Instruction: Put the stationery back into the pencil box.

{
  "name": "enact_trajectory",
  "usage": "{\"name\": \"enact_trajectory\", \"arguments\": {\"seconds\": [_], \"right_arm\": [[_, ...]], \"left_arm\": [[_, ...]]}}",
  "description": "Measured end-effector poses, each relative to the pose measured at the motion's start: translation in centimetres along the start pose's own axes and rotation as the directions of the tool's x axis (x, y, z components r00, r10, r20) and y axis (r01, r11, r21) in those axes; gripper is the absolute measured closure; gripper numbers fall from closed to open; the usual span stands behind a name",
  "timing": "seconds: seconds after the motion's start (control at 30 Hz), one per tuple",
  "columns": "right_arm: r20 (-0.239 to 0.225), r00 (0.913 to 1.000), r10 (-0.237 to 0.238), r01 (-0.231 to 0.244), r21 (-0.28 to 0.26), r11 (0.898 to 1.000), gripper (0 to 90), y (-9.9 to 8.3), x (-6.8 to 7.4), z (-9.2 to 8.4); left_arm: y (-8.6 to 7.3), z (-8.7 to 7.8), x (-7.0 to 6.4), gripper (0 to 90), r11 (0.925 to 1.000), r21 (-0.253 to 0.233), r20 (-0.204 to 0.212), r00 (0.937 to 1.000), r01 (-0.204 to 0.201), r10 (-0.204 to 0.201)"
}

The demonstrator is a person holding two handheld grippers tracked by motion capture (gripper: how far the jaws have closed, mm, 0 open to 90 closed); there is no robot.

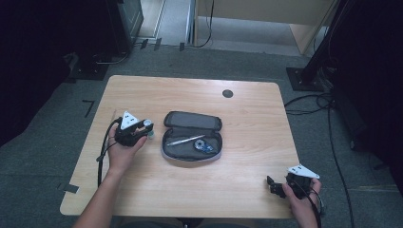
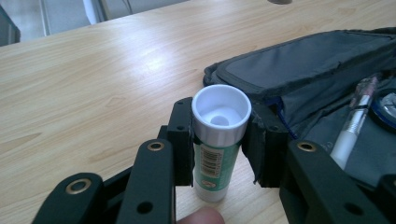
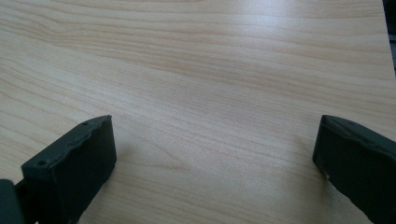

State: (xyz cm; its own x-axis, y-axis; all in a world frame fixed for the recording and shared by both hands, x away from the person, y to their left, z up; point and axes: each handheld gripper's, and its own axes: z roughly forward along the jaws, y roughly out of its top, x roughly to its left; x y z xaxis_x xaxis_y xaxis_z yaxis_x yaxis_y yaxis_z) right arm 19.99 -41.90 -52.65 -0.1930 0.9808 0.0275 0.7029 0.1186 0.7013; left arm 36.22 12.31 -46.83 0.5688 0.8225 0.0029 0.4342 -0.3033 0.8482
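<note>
One glue stick clamped beside the open case

One glue stick (image 2: 218, 140) stands upright on the table (image 1: 247, 175), pinched between the jaws of the left gripper (image 2: 218, 144); just right of it lies an open grey pencil case (image 1: 192, 136) holding a pen (image 1: 185, 140) and a tape roll (image 1: 204, 146); the right gripper (image 3: 215, 158) hovers with jaws spread wide over bare wood near the table's right corner, well apart.

Your left gripper (image 2: 219, 140), black with brass-coloured rivets, clamps a glue stick (image 2: 217, 140) with a white cap and green label bearing a barcode. Your pencil case (image 1: 192, 136) is dark grey; inside lie a silver pen (image 1: 185, 140) and blue-and-white correction tape (image 1: 204, 146). The table (image 1: 247, 156) is pale woodgrain.
</note>
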Motion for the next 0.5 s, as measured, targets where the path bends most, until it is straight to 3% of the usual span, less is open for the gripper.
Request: {"name": "enact_trajectory", "arguments": {"seconds": [0.2, 0.5], "right_arm": [[0.0, 1.0, -0.002, 0.002, -0.001, 1.0, 0.0, 0.0, 0.0, 0.0], [0.0, 1.0, 0.0, 0.0, 0.0, 1.0, 0.0, 0.0, 0.0, 0.0]], "left_arm": [[0.5, -0.7, -0.3, 66.2, 0.9994, -0.034, 0.016, 0.9998, 0.008, -0.008], [1.6, -2.1, -1.8, 66.2, 0.9957, -0.092, 0.078, 0.9969, 0.011, -0.004]]}}
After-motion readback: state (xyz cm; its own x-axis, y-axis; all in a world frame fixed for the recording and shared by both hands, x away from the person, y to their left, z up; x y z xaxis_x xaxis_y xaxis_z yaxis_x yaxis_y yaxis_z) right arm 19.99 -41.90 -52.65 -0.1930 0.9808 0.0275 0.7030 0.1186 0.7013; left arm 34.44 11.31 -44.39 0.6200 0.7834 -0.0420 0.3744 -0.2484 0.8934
